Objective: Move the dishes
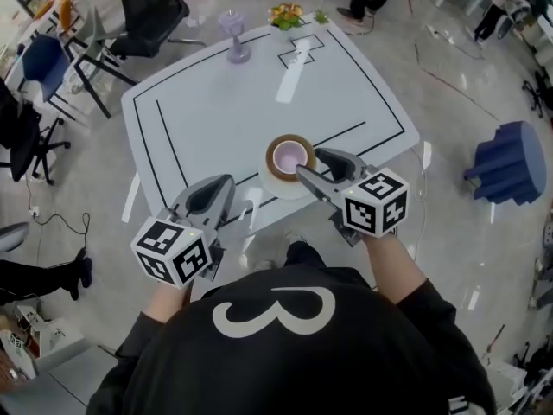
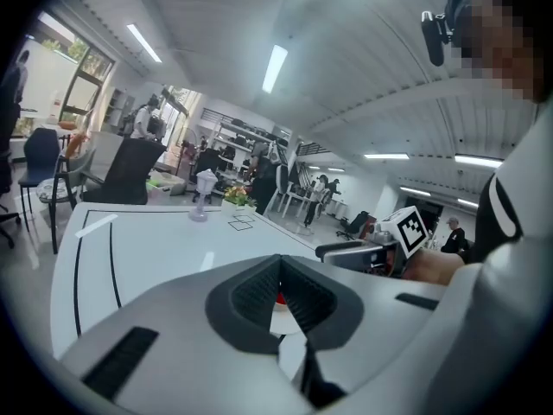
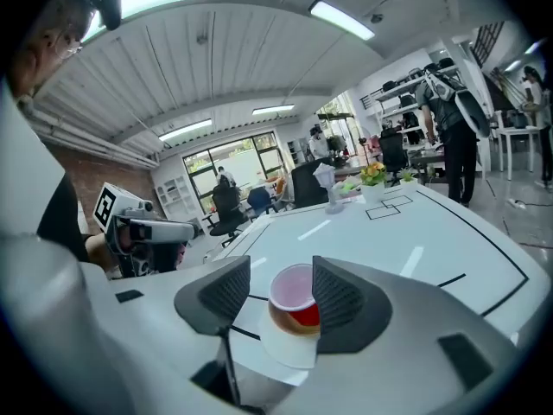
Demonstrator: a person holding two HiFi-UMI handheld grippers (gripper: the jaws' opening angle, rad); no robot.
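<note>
A small cup [image 1: 289, 155] with a brown outside and pink inside stands on a white saucer [image 1: 278, 188] near the front edge of the white table [image 1: 216, 102]. My right gripper [image 1: 309, 163] is open around the cup. In the right gripper view the cup [image 3: 292, 299] sits between the pads, close to the right one and apart from the left, with the saucer [image 3: 281, 348] under it. My left gripper [image 1: 216, 199] hovers at the table's front left edge, shut and empty. In the left gripper view its jaws [image 2: 278, 262] meet at the tips.
A lilac goblet [image 1: 233, 37] and a small flower pot [image 1: 287, 14] stand at the table's far side. Black lines mark the tabletop. Office chairs [image 1: 151, 11] stand at the back left, a blue stool [image 1: 508, 162] on the right. People stand beyond the table.
</note>
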